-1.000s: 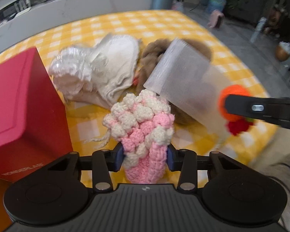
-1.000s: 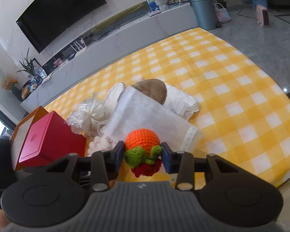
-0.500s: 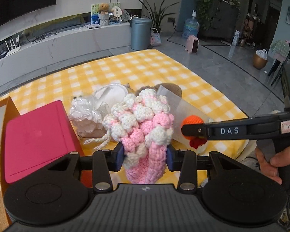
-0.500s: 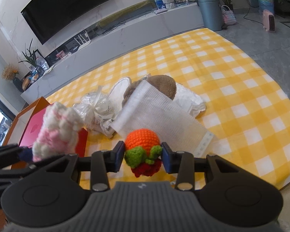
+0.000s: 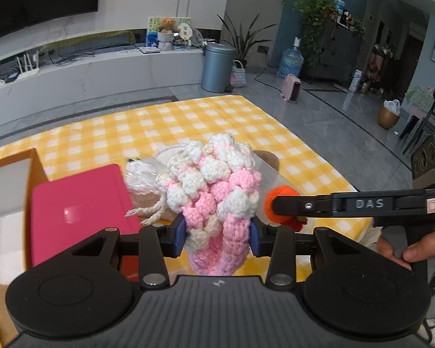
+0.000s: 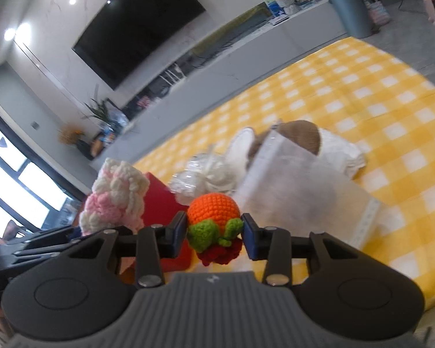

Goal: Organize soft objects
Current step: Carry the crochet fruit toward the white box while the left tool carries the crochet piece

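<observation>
Pink-and-white crochet piece [image 5: 214, 191] sits clamped in the left tool [image 5: 217, 235], held above the yellow checked cloth [image 5: 188, 121] near its front edge. Beside it the right tool [image 6: 214, 235] grips an orange crochet ball [image 6: 213, 210] — over the red box [image 5: 81, 203] and the white mesh bag [image 6: 298, 191].

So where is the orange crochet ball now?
The right gripper holds the orange crochet ball between its pads, above the yellow checked cloth, beside the pink-and-white crochet piece.

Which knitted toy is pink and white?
The bumpy pink-and-white crochet toy, clamped in the left gripper. The other one, the orange crochet ball in the right gripper, has green leaves and red underneath.
</observation>
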A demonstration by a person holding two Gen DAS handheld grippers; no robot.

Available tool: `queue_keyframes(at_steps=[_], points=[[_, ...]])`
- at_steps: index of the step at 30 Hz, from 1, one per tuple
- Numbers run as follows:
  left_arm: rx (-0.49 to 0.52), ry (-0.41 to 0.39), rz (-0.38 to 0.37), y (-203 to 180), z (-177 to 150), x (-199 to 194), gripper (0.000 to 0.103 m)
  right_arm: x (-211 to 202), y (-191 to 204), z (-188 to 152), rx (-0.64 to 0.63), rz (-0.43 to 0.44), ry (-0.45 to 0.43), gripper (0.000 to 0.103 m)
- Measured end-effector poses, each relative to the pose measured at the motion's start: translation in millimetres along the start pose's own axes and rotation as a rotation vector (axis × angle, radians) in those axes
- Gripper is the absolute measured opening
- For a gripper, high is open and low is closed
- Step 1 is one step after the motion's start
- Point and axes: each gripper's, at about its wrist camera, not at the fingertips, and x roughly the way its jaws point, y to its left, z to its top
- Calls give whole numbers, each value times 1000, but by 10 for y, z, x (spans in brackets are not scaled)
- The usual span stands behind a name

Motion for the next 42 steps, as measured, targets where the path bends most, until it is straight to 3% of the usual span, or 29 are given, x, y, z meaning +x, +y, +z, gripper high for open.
queue_keyframes(at_steps=[3,12,16,20,25,32,38,42], points=[[-9,-35,22,93,27,-115,48,25,31,-4,-1,5,2,40],[-165,-150,70,729,19,-604,48,97,91,-17,-29,-24,18,40],[-240,-234,164,1071,-17,-892,48,99,154,6,-42,-43,2,40],[-330,-270,176,1426,-85,-1096,48,54,465,68,-86,-46,-53,40],[-411,-318,197,1743,-200,-1239,48,101,1142,70,-181,-10,-89,40],[-454,-319,198,2047,-436,-1265,48,491,2064,-65,-288,40,-29,41],[-517,-238,78,2367,-633,-1091,48,937,2631,-311,-427,51,67,41],[-448,-174,47,2289,-668,-941,48,1087,2729,-421,-476,-10,54,41]])
